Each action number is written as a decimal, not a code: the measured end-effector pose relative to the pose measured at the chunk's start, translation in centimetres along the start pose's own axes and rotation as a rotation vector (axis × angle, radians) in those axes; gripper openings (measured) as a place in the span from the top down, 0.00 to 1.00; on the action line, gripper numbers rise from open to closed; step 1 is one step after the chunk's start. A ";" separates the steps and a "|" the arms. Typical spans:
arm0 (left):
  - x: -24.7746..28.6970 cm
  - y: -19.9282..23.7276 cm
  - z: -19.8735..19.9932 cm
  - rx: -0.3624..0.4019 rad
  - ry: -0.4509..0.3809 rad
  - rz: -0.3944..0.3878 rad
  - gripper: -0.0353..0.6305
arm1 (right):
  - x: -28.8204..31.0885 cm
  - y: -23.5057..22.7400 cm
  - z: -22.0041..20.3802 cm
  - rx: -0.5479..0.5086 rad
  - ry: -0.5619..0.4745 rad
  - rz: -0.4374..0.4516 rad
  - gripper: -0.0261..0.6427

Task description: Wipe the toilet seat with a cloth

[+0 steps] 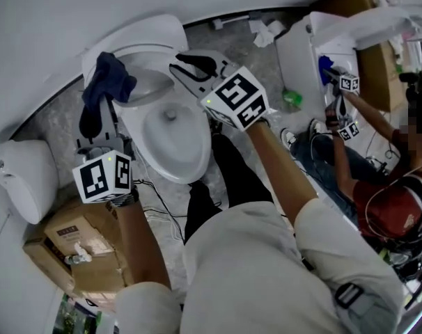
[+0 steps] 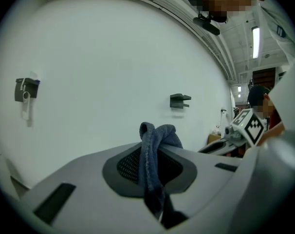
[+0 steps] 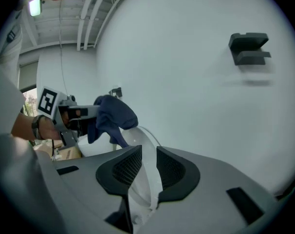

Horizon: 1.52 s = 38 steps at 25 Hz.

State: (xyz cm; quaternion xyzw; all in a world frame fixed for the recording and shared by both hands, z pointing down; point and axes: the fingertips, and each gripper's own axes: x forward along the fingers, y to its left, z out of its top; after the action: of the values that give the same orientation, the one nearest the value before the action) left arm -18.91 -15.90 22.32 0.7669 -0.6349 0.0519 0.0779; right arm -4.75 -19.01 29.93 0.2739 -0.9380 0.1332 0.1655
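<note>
Step in hand: bringing the cloth [image 1: 108, 81] to the toilet seat [image 1: 197, 155]. Wiping is judged not yet begun.

Left gripper [image 2: 150, 169] – jaws clamped on the dark blue cloth, which bunches above the tips and hangs down between them. It is held up in front of the raised lid [image 1: 145, 44], clear of the seat.

Right gripper [image 3: 145, 165] – jaws slightly apart, with a thin white curved edge standing in the gap. This appears to be the rim of the lid, though the view is too close to be sure, and the pads do not seem to press on it.

The seat lies flat around the bowl [image 1: 170, 136], directly below both grippers.

Recommendations:
- Draw the right gripper off the lid edge without nudging it, so that the lid stays up.
- Lower the cloth so that its loose part lies flat on the seat, not a bunched knot.
- Keep the clamp firm and follow the ring round in one pass, including the front curve.

Count:
- Toilet: one, with one seat and one lid.
- Cloth: one.
- Grippers in the person's hands: two.
- Cardboard boxes [image 1: 72, 225] at lower left: at least two.
- Second person [image 1: 392, 211] at right: one.
</note>
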 end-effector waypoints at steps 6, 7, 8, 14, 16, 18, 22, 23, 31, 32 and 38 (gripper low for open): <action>-3.5 2.9 1.6 -0.014 0.028 0.048 0.89 | 5.2 0.0 -1.1 -0.132 0.108 0.032 0.74; -3.6 3.5 1.6 -0.014 0.034 0.055 0.89 | 6.0 -0.3 -1.3 -0.157 0.123 0.043 0.72; -3.8 3.9 1.6 -0.016 0.037 0.064 0.89 | 6.7 -0.6 -1.5 -0.182 0.138 0.056 0.72; -5.0 4.7 0.9 -0.047 0.041 0.089 0.89 | 8.4 -0.7 -3.6 -0.273 0.243 0.093 0.72; -4.9 4.8 0.6 -0.059 0.045 0.091 0.89 | 8.8 -0.8 -3.6 -0.331 0.269 0.094 0.72; -4.9 5.0 0.5 -0.075 0.050 0.091 0.89 | 9.2 -0.8 -3.4 -0.385 0.281 0.098 0.72; -4.8 5.2 0.5 -0.109 0.048 0.084 0.89 | 9.4 -0.7 -3.4 -0.448 0.312 0.103 0.73; -4.7 5.1 0.5 -0.119 0.045 0.081 0.89 | 9.4 -1.0 -3.4 -0.463 0.325 0.099 0.74; -7.9 5.2 0.9 -0.145 0.037 0.049 0.89 | 8.4 -0.6 -4.4 -0.499 0.391 0.034 0.77; -8.9 5.2 1.1 -0.142 0.032 0.040 0.89 | 7.8 0.1 -4.5 -0.504 0.395 0.037 0.77; -12.4 5.8 1.1 -0.132 0.024 -0.009 0.89 | 4.4 3.4 -6.1 -0.528 0.433 0.064 0.77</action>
State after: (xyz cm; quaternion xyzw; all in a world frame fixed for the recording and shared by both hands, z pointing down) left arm -26.94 -5.14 19.31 0.7624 -0.6324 0.0186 0.1360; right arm -8.67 -16.28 36.58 0.1573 -0.8913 -0.0542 0.4217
